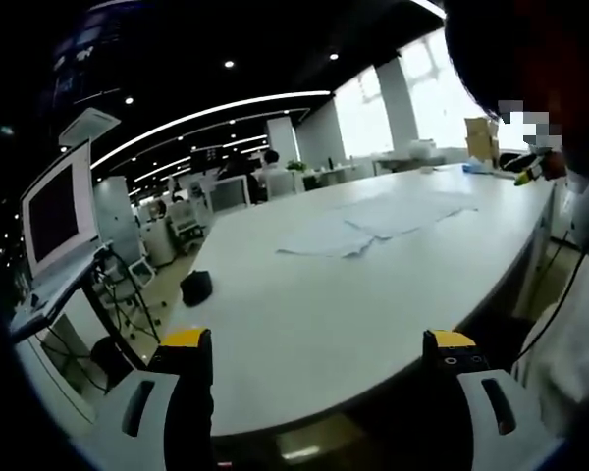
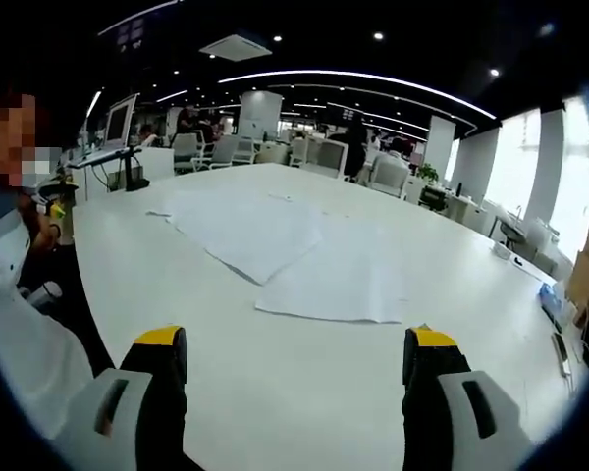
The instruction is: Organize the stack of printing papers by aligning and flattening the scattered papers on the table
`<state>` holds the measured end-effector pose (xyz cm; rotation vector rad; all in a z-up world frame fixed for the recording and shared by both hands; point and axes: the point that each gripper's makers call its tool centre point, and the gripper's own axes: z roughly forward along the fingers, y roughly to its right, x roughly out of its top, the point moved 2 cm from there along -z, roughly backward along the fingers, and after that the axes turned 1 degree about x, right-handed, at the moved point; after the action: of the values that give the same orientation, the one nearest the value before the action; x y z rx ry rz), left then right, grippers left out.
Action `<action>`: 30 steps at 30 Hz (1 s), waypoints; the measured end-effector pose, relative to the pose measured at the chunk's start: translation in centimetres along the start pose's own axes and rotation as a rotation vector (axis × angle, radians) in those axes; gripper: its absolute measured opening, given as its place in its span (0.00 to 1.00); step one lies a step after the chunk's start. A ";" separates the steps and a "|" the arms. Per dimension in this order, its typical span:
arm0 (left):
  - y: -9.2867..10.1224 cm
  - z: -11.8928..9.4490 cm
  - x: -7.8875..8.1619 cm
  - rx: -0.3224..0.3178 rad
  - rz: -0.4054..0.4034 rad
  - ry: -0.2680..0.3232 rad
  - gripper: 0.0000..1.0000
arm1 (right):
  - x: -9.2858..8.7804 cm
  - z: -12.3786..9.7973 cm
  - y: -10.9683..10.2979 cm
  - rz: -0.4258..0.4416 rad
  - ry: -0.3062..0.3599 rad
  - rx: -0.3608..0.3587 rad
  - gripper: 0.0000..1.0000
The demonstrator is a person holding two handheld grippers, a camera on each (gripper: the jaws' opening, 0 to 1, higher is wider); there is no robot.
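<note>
Scattered white printing papers (image 2: 294, 250) lie spread and overlapping on the large white table (image 2: 275, 392), ahead of my right gripper (image 2: 294, 368). Its yellow-tipped jaws stand wide apart with nothing between them, short of the nearest sheet. In the left gripper view the same papers (image 1: 373, 221) lie far across the table (image 1: 304, 334). My left gripper (image 1: 319, 363) hangs open at the table's near edge, well away from the sheets.
A small dark object (image 1: 196, 287) sits near the table's left edge. A monitor on a stand (image 1: 59, 211) is at the left. A person (image 2: 10, 255) stands at the table's side. A cardboard box (image 1: 481, 137) and office chairs (image 2: 324, 157) are at the far end.
</note>
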<state>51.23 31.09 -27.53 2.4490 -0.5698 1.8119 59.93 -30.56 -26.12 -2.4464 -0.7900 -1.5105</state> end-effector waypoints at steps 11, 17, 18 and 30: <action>0.4 0.1 0.3 0.000 0.003 0.003 0.91 | 0.4 0.0 0.4 -0.003 0.007 0.000 0.86; 0.5 0.0 0.4 0.004 0.007 0.005 0.91 | 0.3 0.1 0.5 -0.001 0.003 0.002 0.86; 0.5 0.0 0.5 0.006 0.008 0.007 0.91 | 0.2 0.1 0.6 -0.003 0.000 0.001 0.86; 0.3 -0.4 0.8 0.007 0.016 0.019 0.91 | 1.3 0.1 0.1 -0.010 0.025 0.016 0.86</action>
<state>51.01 30.65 -26.73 2.4357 -0.5845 1.8435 60.54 -30.15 -25.02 -2.4106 -0.8073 -1.5294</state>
